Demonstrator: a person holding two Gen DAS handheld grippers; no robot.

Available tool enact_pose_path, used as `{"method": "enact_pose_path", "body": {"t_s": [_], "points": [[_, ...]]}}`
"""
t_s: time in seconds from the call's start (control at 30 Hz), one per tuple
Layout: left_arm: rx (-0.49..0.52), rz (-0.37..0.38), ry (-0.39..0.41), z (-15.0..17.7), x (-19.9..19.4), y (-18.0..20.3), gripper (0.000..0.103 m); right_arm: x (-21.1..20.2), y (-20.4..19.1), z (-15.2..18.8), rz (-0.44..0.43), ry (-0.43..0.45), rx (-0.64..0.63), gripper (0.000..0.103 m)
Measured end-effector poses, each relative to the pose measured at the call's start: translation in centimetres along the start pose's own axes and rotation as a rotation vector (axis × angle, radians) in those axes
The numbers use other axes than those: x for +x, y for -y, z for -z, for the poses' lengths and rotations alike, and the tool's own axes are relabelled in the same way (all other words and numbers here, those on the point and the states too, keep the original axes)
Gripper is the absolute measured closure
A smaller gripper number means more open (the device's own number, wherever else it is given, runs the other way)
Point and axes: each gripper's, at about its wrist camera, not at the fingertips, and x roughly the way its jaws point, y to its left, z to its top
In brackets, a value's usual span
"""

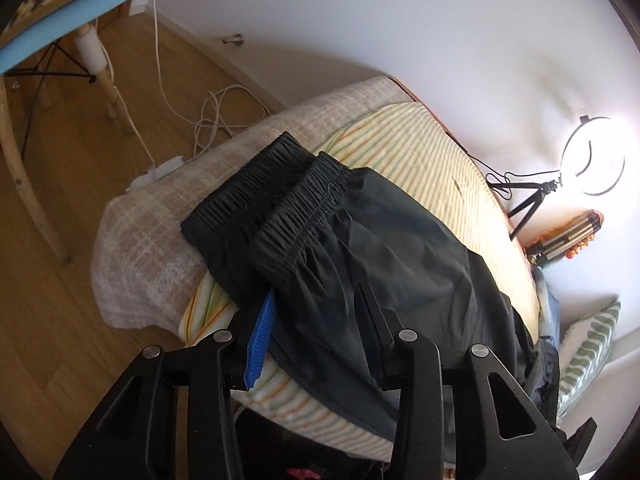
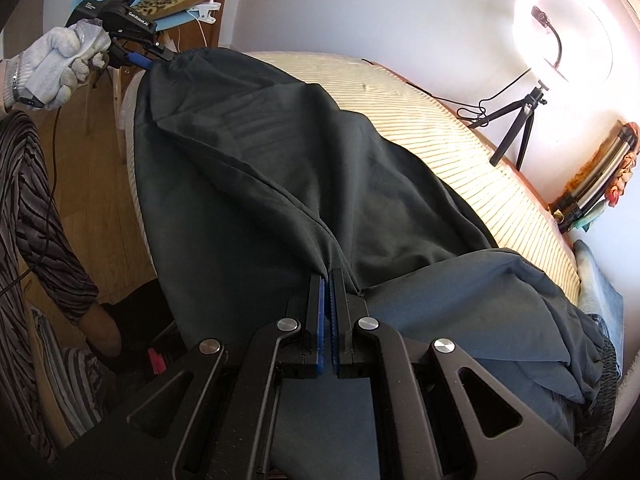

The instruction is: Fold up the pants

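Dark pants (image 1: 360, 232) lie on a striped bedspread (image 1: 420, 148). Their gathered elastic waistband (image 1: 288, 196) is doubled over at the far end. My left gripper (image 1: 316, 316) is open over the cloth near the waistband; its blue-padded finger (image 1: 260, 344) and its black finger (image 1: 370, 316) stand apart, and the pants lie loose between them. In the right wrist view, a gloved hand (image 2: 60, 64) holds the left gripper (image 2: 162, 58) at the waistband end. My right gripper (image 2: 328, 280) is shut on a pinched ridge of the pants (image 2: 260, 160) at their near part.
A beige blanket (image 1: 152, 220) covers the bed's end. A blue-seated chair (image 1: 60, 24) and white cables (image 1: 224, 116) occupy the wood floor on the left. A lit ring light on a tripod (image 2: 560, 28) stands at the bed's far side. Jeans (image 2: 600, 284) and a pillow (image 1: 588, 352) lie at the right.
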Motion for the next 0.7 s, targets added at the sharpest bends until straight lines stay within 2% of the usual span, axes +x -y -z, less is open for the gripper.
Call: {"method": "enact_pose_path", "body": {"t_s": [0.1,0.17,0.2,0.23,0.27,0.5,0.6,0.7], "points": [[-0.008,-0.042,0.002,-0.2,0.4,-0.5,0.064,0.2,0.2,0.1,0.001,-0.003,0.004,0.100],[-0.032,-0.044,0.006,-0.4,0.6,-0.9,0.068,0.3,0.2,0.1,0.001,-0.004,0.006,0.100],[-0.033,-0.058,0.018,-0.3,0.6,-0.9,0.075,0.3,0.2,0.1,0.002,-0.005,0.007,0.100],[-0.024,-0.071,0.024,-0.3,0.5,-0.8,0.087,0.4,0.2,0.2,0.002,-0.007,0.006,0.100],[-0.012,-0.080,0.033,-0.3,0.4,-0.6,0.091,0.4,0.1,0.2,0.003,-0.006,0.002,0.100],[0.090,-0.119,0.123,-0.9,-1.8,-0.4,0.094,0.3,-0.3,-0.8,0.000,0.016,0.002,0.100],[0.059,-0.112,0.108,-2.0,-1.5,-1.9,0.094,0.5,-0.6,-1.5,-0.010,0.022,-0.005,0.100],[0.066,-0.163,0.084,-2.2,-0.4,-2.9,0.094,0.6,-1.5,-1.9,-0.025,0.024,-0.024,0.100]]}}
